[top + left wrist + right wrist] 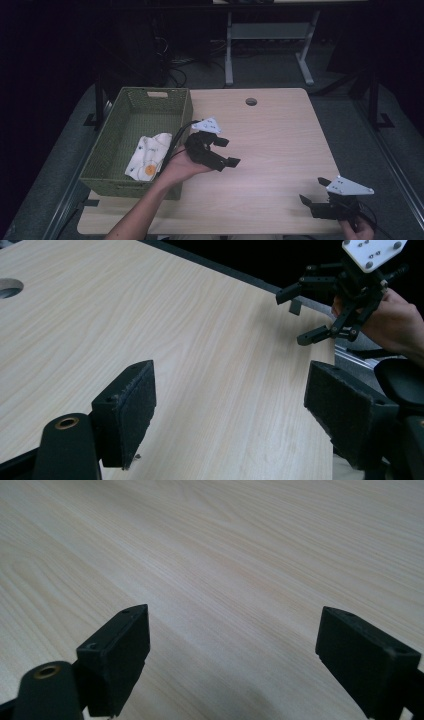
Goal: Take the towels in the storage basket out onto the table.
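At the far left of the high view, the green woven basket (112, 150) is sitting on the left edge of the wooden table (280, 135), one side hanging a little over the edge. A white cloth (148, 156) with small prints and an orange spot is lying crumpled inside it, in the near right corner, leaning against the basket's right wall.

Just to the right of the basket I am holding my left gripper (226, 152), my left hand (181, 165) wrapped around its body right beside the basket's near right corner. It is pointing to the right across the table and hovering above the wood. Its jaws are standing wide apart with nothing between them; in the left gripper view I am looking past both dark padded fingers (131, 412) at bare wood grain, with the round cable hole (9, 288) of the table showing at the upper left. The cloth is lying behind this gripper, near it but not touching it.

Farther right, the middle of the table is lying bare, the cable hole (251, 101) near its far edge.

At the near right corner I am holding my right gripper (314, 191), well apart from the left one and from the cloth, its grey plate on top. It is pointing left, toward the table's middle. Its jaws are also spread wide and gripping nothing; in the right gripper view both black fingers (125, 652) are framing plain wood.
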{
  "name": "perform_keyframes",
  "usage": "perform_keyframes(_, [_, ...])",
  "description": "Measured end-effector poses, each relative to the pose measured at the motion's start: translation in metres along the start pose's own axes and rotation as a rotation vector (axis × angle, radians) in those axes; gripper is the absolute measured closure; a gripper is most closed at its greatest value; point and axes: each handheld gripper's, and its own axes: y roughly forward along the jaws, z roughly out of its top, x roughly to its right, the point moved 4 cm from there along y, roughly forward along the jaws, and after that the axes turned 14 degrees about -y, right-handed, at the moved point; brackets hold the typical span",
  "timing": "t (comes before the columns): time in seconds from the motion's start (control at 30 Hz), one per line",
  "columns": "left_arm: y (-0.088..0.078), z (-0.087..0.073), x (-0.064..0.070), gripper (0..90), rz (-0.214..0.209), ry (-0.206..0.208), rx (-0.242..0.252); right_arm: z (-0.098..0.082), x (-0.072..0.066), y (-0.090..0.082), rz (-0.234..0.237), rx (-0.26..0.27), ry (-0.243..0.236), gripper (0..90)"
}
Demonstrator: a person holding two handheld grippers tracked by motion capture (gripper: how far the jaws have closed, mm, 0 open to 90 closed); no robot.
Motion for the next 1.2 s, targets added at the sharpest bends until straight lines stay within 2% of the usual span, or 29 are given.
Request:
perform_keyframes(0.4, [-0.028,0.008,-0.013,21.3,-0.002,-0.018,0.024,0.001,0.0,0.0,0.001,0.004,0.0,13.9])
perform_keyframes(0.7, [-0.047,0.006,-0.028,22.0,0.02,-0.038,0.026,0.002,-0.001,-0.001,0.0,0.006,-0.005,13.9])
perform_keyframes(1.07, [-0.074,-0.003,-0.048,22.4,0.055,-0.074,0.027,0.002,-0.001,-0.001,0.003,0.006,-0.009,13.9])
perform_keyframes(1.2, [-0.084,-0.01,-0.057,22.8,0.066,-0.1,0.034,0.002,-0.002,0.0,0.008,0.004,-0.009,13.9])
